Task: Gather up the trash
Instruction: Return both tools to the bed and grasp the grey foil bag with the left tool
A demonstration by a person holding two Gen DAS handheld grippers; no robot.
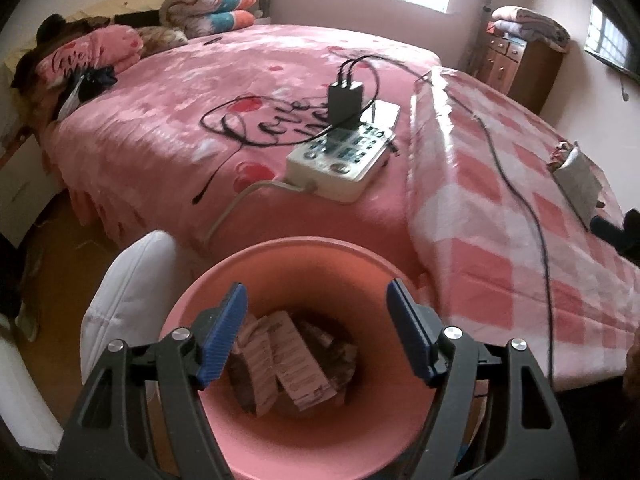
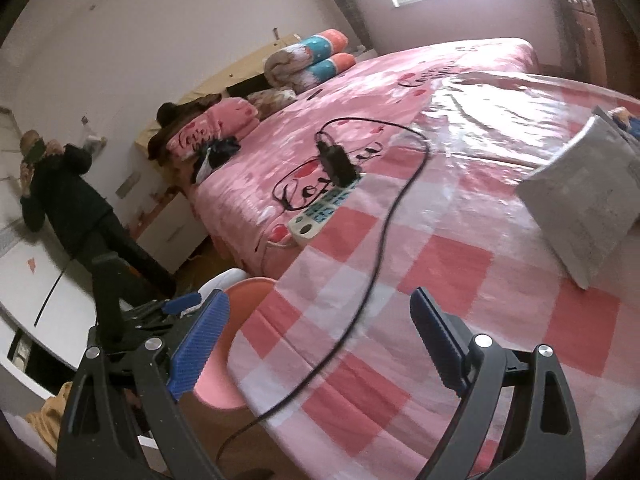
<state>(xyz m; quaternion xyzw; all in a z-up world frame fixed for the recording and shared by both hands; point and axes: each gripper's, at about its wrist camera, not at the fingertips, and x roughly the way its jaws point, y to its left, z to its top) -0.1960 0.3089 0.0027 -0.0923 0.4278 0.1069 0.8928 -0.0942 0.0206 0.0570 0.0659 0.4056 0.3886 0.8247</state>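
My left gripper [image 1: 316,332] stands open right above a pink bin [image 1: 280,250], with nothing between its blue pads. Crumpled paper trash [image 1: 288,368] lies at the bottom of the bin. A grey packet [image 2: 580,200] with colourful contents at its far end rests on the pink checked quilt [image 2: 440,280], also seen as the grey packet [image 1: 576,176] at the right edge of the left wrist view. My right gripper [image 2: 320,320] is open and empty over the quilt, short of the packet. The bin [image 2: 240,312] shows at its left, partly hidden by the quilt.
A white power strip [image 1: 340,160] with a black charger [image 1: 346,100] lies on the pink bedspread. A black cable [image 2: 384,220] trails across the quilt. A white cushion [image 1: 128,288] stands left of the bin. A person [image 2: 68,200] stands by the left wall.
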